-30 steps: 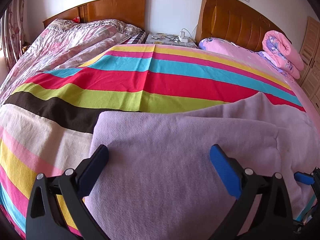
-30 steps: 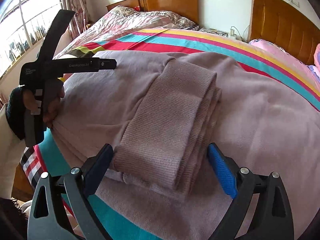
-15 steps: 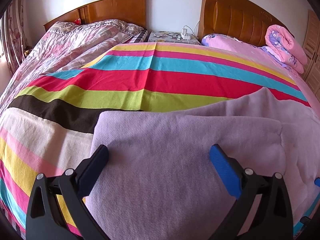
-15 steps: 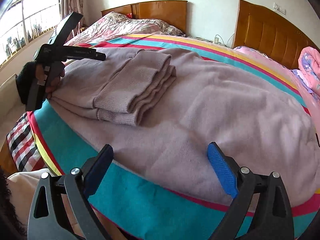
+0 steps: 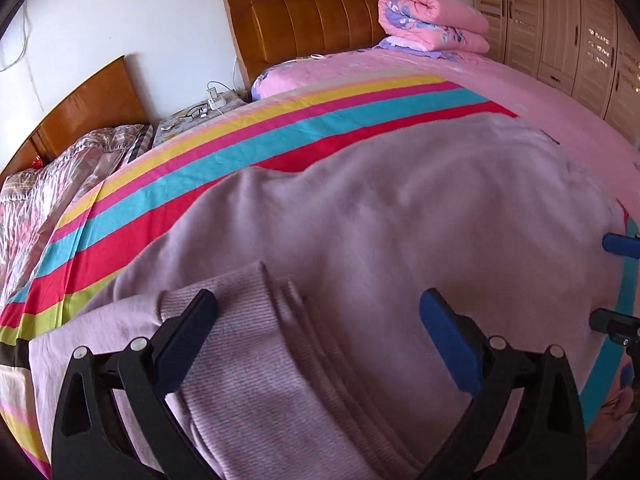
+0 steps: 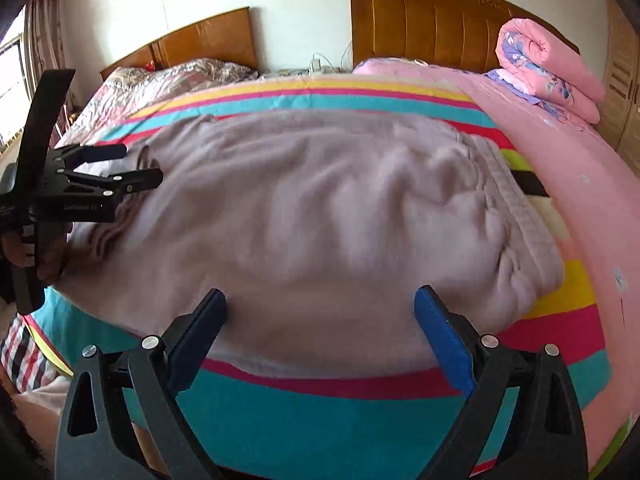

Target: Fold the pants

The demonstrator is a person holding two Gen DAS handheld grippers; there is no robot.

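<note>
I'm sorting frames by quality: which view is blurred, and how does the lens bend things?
Right wrist view: the pants look smeared and soft, likely motion blur, while the right gripper stays sharp. Left wrist view: crisper, the ribbed cuffs show their knit. Both views: fisheye bulges the bed into a dome, corners dark.

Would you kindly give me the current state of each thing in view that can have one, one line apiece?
pants: spread flat on the striped sheet, ribbed cuff end folded over on top
left gripper: open, over the cuffs, gripping nothing
right gripper: open, at the pants' near edge, gripping nothing
pink quilt: rolled up, by the headboard
wardrobe doors: closed
</note>
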